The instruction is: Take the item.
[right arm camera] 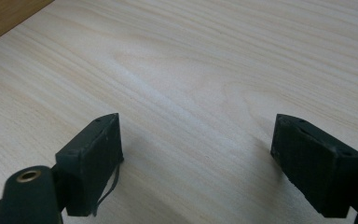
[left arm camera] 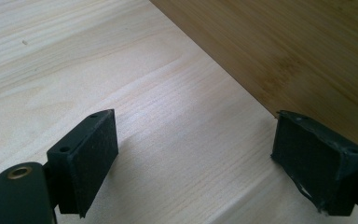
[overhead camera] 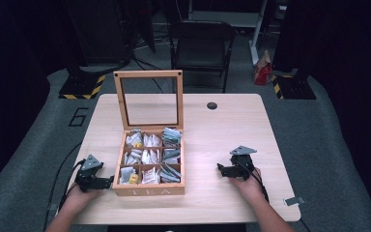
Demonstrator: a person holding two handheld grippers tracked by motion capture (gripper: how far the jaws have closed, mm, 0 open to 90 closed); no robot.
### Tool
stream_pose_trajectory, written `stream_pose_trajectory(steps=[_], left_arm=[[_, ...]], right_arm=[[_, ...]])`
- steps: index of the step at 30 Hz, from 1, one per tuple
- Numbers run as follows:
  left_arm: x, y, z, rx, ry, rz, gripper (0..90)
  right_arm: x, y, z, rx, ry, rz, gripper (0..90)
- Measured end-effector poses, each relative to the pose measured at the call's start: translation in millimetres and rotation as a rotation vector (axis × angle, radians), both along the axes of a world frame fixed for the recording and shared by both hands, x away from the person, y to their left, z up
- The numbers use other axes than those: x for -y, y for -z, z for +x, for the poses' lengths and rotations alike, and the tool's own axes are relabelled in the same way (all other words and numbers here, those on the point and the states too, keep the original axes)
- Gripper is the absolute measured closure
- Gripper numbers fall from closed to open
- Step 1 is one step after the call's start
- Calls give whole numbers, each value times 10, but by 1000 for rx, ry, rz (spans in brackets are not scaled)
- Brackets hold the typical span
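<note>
High view. A wooden tea box (overhead camera: 149, 189) stands at lower centre of the frame on a pale wooden counter (overhead camera: 232, 125), its glass-paned lid (overhead camera: 149, 99) raised upright at the back. Its nine compartments hold tea bags (overhead camera: 149, 155); the front middle and front left cells are the nearest to the person.

The left tool (overhead camera: 107, 182) lies at lower left of the frame, just beside the box's front left corner. In the left gripper view its jaws stand wide apart with nothing but bare counter between them, and the box's darker side wall (left arm camera: 307, 51) fills the upper right of that frame, close to the right-hand jaw; whether that jaw touches the wall cannot be told.

The right tool (overhead camera: 221, 168) rests at lower right of the frame, well apart from the box, pointing towards it. In the right gripper view its jaws are likewise spread wide and empty over bare counter, with a sliver of the box (right arm camera: 4, 14) at upper left.

Step in hand, as judged: a starting or resting pose with the box already open and no bag yet taken. The next move probably calls for one tool to rise over the box rim and descend, jaws apart, on a single bag, while the other steadies the box wall against sliding.
</note>
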State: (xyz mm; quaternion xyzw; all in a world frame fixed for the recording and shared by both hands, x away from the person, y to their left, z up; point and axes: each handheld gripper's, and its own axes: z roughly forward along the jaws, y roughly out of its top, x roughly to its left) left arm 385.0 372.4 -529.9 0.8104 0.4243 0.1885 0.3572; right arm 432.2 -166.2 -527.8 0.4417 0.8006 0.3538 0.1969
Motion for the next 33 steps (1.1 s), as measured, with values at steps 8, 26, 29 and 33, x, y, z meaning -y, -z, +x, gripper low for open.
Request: stream_pose_trajectory(steps=[8,26,29,33], left_arm=[[0,0,0,0,0,0,137],[0,0,0,0,-1,-1,137],[0,0,0,0,-1,-1,137],[0,0,0,0,-1,-1,137]], right_arm=[[0,-1,0,1,-1,-3,155],[4,-2,0,2,-5,6,169],[11,-11,-5,-5,-19,7,192],[-10,-52,-3,-20,-11,28,236]])
